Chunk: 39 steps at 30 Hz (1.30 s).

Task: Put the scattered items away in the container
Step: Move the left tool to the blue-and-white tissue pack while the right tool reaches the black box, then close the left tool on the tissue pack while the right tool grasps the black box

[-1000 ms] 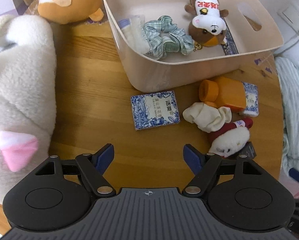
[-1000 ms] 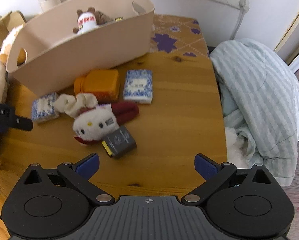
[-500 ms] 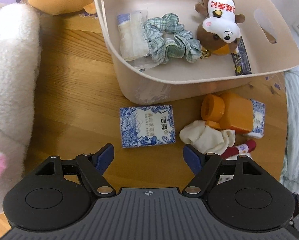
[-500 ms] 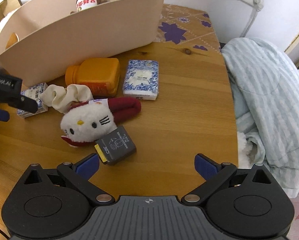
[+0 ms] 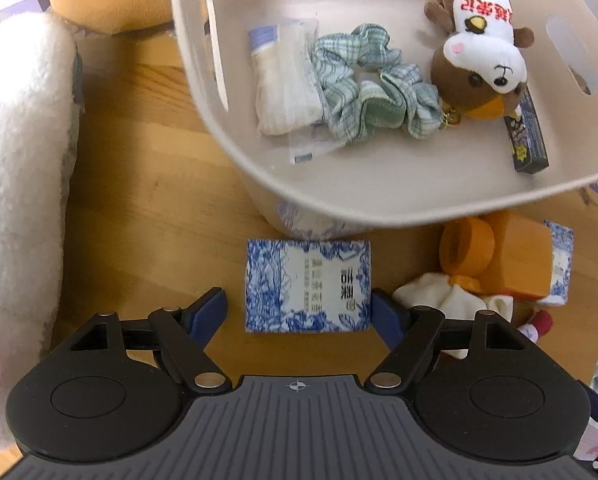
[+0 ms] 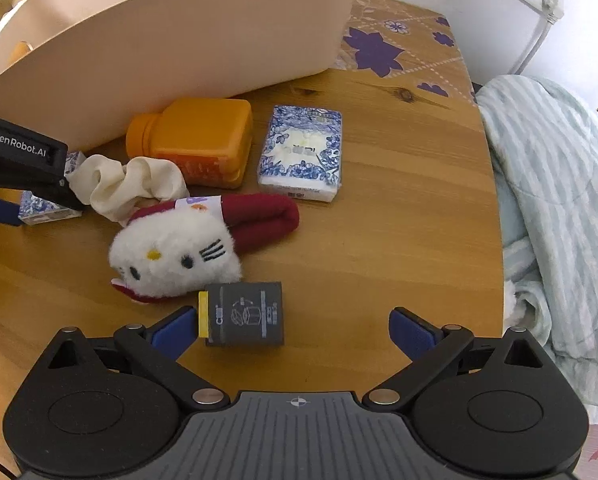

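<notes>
- The left gripper [image 5: 299, 312] is spread wide, its blue fingers on either side of a blue-and-white tissue pack [image 5: 307, 285] lying flat on the wooden table [image 5: 139, 208]; the right-hand finger looks to be at the pack's edge, the other stands just clear of it.
- Just beyond that pack is the beige container [image 5: 379, 204], which holds a wrapped white packet [image 5: 285, 80], a green checked scrunchie [image 5: 369, 88], a brown-and-white plush [image 5: 481, 48] and a small dark box [image 5: 529, 136].
- The right gripper [image 6: 293, 330] is also spread, with nothing pinched; a dark grey box [image 6: 245, 314] with a yellow end lies between its fingers, close against the left one.
- Beyond it lie a white cat plush [image 6: 175, 256] with a red body, a cream scrunchie [image 6: 123, 184], an orange bottle [image 6: 195, 140] on its side and a second tissue pack [image 6: 301, 152], all outside the container.
- A pale striped blanket [image 6: 559, 200] lies off the table's right edge.
</notes>
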### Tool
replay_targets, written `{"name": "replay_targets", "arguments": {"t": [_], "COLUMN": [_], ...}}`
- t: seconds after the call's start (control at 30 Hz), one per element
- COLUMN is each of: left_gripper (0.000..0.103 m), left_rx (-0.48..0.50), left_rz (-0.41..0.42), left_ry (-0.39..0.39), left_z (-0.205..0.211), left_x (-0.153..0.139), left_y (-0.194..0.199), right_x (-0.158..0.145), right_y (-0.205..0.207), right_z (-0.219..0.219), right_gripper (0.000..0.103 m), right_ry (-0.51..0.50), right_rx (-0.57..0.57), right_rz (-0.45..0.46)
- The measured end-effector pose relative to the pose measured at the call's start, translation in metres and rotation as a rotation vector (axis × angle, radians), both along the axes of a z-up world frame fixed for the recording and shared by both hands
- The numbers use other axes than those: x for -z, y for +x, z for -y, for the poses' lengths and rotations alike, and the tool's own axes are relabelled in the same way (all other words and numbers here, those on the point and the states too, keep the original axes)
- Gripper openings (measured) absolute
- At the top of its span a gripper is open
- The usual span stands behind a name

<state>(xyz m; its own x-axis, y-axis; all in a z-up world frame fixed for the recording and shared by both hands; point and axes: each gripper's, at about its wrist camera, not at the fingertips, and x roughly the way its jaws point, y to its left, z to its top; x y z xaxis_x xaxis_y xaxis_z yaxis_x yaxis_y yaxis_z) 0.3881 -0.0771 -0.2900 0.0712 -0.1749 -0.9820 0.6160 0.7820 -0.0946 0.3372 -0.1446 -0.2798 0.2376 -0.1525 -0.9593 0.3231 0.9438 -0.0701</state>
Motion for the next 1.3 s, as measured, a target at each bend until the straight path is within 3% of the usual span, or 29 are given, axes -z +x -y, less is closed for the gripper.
{"name": "replay_targets", "arguments": {"t": [0.13, 0.2, 0.3, 0.43, 0.57, 0.63, 0.7, 0.77, 1.3], "left_gripper": [0.079, 0.079, 0.077, 0.065, 0.064, 0.064, 0.064, 0.064, 0.064], "left_rx": [0.012, 0.087, 0.097, 0.123, 0.144, 0.139, 0.14, 0.143, 0.114], "left_rz": [0.023, 0.032, 0.044, 0.075, 0.073, 0.068, 0.065, 0.062, 0.064], "left_ry": [0.018, 0.024, 0.025, 0.018, 0.011, 0.011, 0.01, 0.01, -0.012], "left_z": [0.005, 0.007, 0.006, 0.004, 0.003, 0.001, -0.001, -0.003, -0.027], "left_x": [0.001, 0.001, 0.0, -0.002, -0.003, -0.003, -0.003, -0.003, -0.021], "left_y": [-0.001, -0.004, -0.008, -0.013, -0.014, -0.014, -0.015, -0.016, -0.024], "right_x": [0.002, 0.004, 0.007, 0.01, 0.01, 0.007, 0.005, 0.003, -0.003], "right_y": [0.004, 0.006, 0.007, 0.006, 0.005, 0.006, 0.006, 0.007, -0.014], "right_z": [0.002, 0.002, 0.002, 0.003, 0.005, 0.004, 0.002, 0.001, 0.005], "right_gripper": [0.102, 0.099, 0.093, 0.085, 0.08, 0.072, 0.054, 0.043, 0.042], "right_ry": [-0.004, -0.001, 0.008, 0.015, 0.028, 0.026, 0.027, 0.031, 0.103], "right_rx": [0.02, 0.018, 0.021, 0.039, 0.069, 0.072, 0.066, 0.068, 0.243], "right_rz": [0.004, 0.005, -0.007, -0.016, 0.006, 0.019, 0.028, 0.032, 0.061]}}
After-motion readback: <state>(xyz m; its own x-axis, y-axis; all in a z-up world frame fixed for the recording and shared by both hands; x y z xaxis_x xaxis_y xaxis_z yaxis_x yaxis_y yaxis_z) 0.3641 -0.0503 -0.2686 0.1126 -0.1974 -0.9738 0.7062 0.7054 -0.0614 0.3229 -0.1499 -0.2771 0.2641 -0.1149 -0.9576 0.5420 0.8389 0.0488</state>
